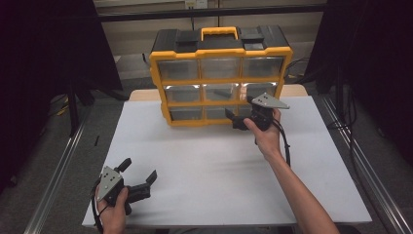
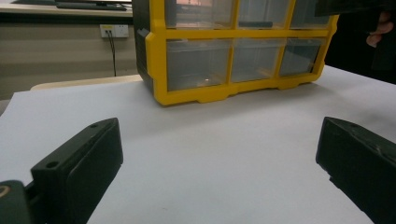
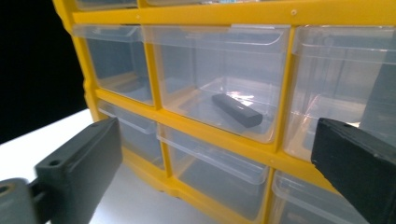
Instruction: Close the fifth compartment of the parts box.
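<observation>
Inside, the organizer's (image 3: 187, 16) middle clear drawer (image 3: 215, 79) holds a dark bar (image 3: 236, 110).

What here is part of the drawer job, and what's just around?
In play:
- yellow drawer cabinet
- small black block in its middle drawer
- right gripper, jaws open at the cabinet front
- left gripper, open, back near the table edge

Just around:
- wall socket
- floor rails

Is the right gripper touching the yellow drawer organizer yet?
Cannot tell. The right gripper view shows the right gripper open before the yellow drawer organizer; neither view plainly shows gap or contact.
</observation>
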The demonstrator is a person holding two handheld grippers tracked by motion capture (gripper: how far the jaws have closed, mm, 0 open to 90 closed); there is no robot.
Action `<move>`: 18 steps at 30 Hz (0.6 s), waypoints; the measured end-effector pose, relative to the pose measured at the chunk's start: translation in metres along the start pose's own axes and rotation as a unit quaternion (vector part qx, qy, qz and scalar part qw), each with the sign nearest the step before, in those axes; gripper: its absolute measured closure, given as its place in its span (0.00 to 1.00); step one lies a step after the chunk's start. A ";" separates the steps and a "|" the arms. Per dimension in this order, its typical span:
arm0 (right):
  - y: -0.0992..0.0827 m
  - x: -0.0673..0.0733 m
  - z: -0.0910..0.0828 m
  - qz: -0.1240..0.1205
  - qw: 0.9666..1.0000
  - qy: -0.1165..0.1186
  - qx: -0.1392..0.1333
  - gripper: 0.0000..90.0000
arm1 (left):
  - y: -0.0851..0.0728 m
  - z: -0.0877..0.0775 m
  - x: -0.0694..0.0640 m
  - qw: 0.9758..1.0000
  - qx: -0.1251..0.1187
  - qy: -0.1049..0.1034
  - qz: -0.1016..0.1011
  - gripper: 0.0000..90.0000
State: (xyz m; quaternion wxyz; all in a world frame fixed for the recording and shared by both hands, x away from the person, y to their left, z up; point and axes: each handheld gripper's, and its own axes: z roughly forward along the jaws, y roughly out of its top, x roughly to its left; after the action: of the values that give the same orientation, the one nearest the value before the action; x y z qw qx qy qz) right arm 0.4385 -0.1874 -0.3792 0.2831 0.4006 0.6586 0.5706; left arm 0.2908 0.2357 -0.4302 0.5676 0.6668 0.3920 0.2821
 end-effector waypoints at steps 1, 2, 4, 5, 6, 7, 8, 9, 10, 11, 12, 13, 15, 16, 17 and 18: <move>0.000 0.000 -0.002 -0.002 1.000 0.001 -0.002 0.00 | 0.000 0.000 0.000 1.000 0.000 0.001 0.001 0.01; -0.001 0.000 -0.004 -0.003 1.000 0.000 -0.002 0.00 | 0.000 0.000 0.001 1.000 0.001 0.001 0.003 0.01; -0.001 0.000 -0.008 -0.004 1.000 0.001 -0.001 0.00 | 0.000 0.000 0.000 1.000 0.000 0.002 0.001 0.01; -0.002 0.000 -0.010 -0.002 1.000 0.001 0.000 0.00 | 0.000 0.000 0.001 1.000 0.002 0.002 0.001 0.01; -0.002 0.000 -0.011 0.001 1.000 0.003 0.000 0.00 | 0.000 0.000 0.000 1.000 0.001 0.002 -0.001 0.01; -0.003 -0.001 -0.013 0.003 1.000 0.004 0.001 0.00 | 0.000 0.000 0.001 1.000 0.002 0.002 0.001 0.01; -0.005 -0.001 -0.015 0.002 1.000 0.002 0.000 0.00 | 0.000 0.000 0.001 1.000 0.002 0.003 0.002 0.01; -0.007 -0.001 -0.017 0.004 1.000 -0.001 -0.001 0.00 | 0.000 -0.001 0.001 1.000 0.001 0.004 0.001 0.01; -0.009 -0.002 -0.019 0.008 1.000 -0.003 -0.003 0.01 | 0.000 -0.001 0.001 1.000 0.001 0.005 0.001 0.01; -0.010 -0.002 -0.021 0.011 1.000 -0.005 -0.003 0.01 | 0.000 -0.001 0.001 1.000 0.001 0.005 0.000 0.01; -0.012 -0.001 -0.023 0.009 1.000 -0.010 -0.003 0.01 | 0.000 -0.001 0.001 1.000 0.001 0.004 0.002 0.01; -0.013 -0.001 -0.025 0.003 1.000 -0.021 -0.003 0.01 | 0.001 -0.001 0.001 1.000 0.000 0.005 0.003 0.01; -0.015 0.001 -0.029 -0.015 0.999 -0.041 -0.004 0.01 | 0.001 -0.001 0.000 1.000 0.000 0.006 0.004 0.01; -0.015 0.001 -0.031 -0.016 0.999 -0.040 -0.003 0.01 | 0.000 -0.001 0.001 1.000 0.001 0.008 0.006 0.01; -0.016 0.001 -0.033 -0.012 0.999 -0.039 -0.003 0.01 | 0.000 -0.001 0.001 1.000 0.002 0.009 0.005 0.01; -0.016 0.001 -0.036 -0.014 0.999 -0.039 -0.002 0.01 | 0.000 -0.001 0.001 1.000 0.002 0.009 0.004 0.01</move>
State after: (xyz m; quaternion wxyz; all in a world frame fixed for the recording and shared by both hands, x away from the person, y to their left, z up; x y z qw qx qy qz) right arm 0.4053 -0.2060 -0.3882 0.3175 0.4126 0.6513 0.5520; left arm 0.2906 0.2366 -0.4302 0.5610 0.6672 0.3949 0.2900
